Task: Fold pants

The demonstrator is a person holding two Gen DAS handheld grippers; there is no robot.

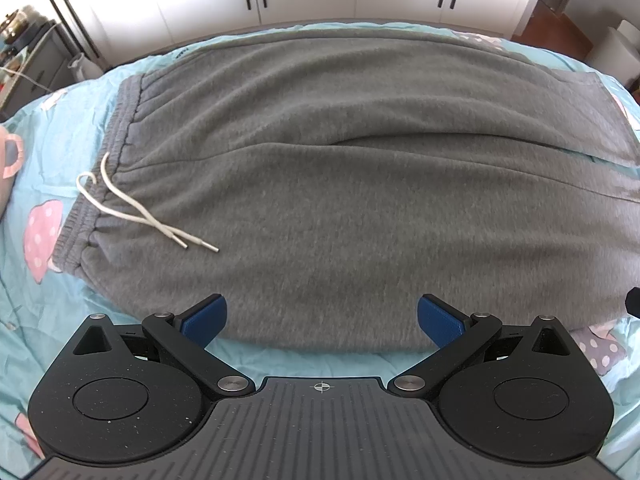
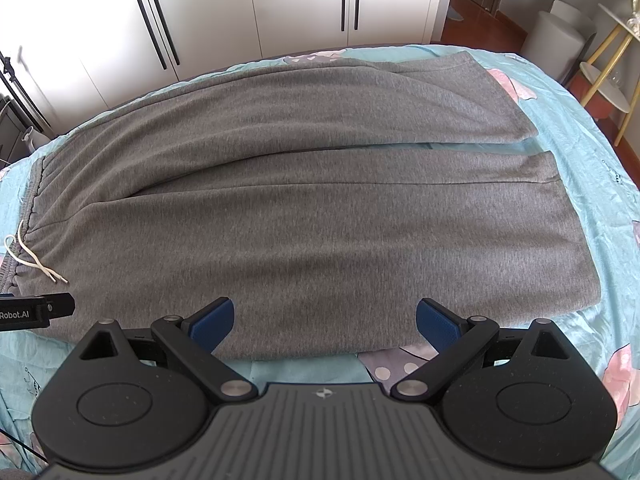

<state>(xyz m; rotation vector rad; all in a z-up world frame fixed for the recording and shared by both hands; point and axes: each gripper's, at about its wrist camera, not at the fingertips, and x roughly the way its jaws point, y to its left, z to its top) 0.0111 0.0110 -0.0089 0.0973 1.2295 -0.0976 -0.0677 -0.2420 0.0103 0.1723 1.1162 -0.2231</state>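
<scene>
grey pants (image 2: 304, 216) are lying flat on the bed (image 2: 592, 184), waistband left; the left gripper (image 1: 322, 320) and right gripper (image 2: 324, 322) are hovering wide open at the pants' near edge.

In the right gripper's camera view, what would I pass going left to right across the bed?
White drawstring → elastic waistband → long grey pants legs → leg hems → turquoise bedsheet → yellow-legged side table.
</scene>
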